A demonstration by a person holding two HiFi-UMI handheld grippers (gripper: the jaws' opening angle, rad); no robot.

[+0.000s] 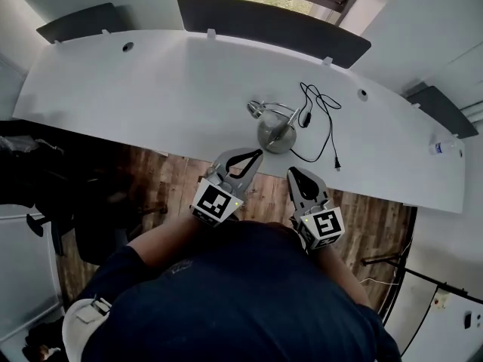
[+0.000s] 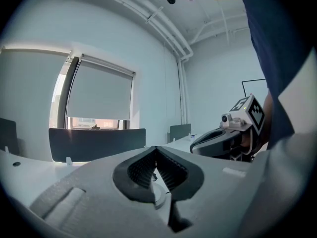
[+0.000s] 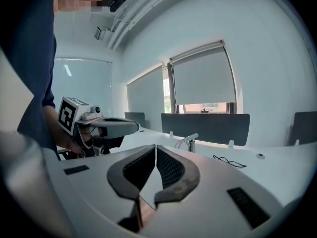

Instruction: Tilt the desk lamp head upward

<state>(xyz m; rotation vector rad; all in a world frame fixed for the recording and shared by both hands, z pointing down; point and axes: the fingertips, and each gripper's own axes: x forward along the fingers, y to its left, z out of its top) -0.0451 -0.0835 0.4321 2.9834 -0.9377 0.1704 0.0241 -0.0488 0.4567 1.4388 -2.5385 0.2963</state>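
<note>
From the head view, the desk lamp (image 1: 275, 127) stands near the front edge of the white desk (image 1: 151, 89). Its round base (image 1: 276, 136) is nearest me, its small head (image 1: 256, 109) sits low and to the left, and its black cord (image 1: 323, 119) trails off to the right. My left gripper (image 1: 256, 154) and right gripper (image 1: 291, 173) hang just short of that edge. Both are aimed at the lamp and neither touches it.

In the left gripper view, my jaws are pressed together with nothing between them, and the other claw floats at my right. I can't pick out the lamp here.

In the right gripper view, these jaws are likewise closed and empty. The lamp's slim neck rises just past their tips, against the dark divider panel (image 1: 272, 21).

To do this well, I'd spread the left claw before reaching in (closed jaws can only nudge). I'd rest the right one on the base so it can't skid, then take the head at its rim. I'd raise it slowly about its joint and keep clear of the cord.
</note>
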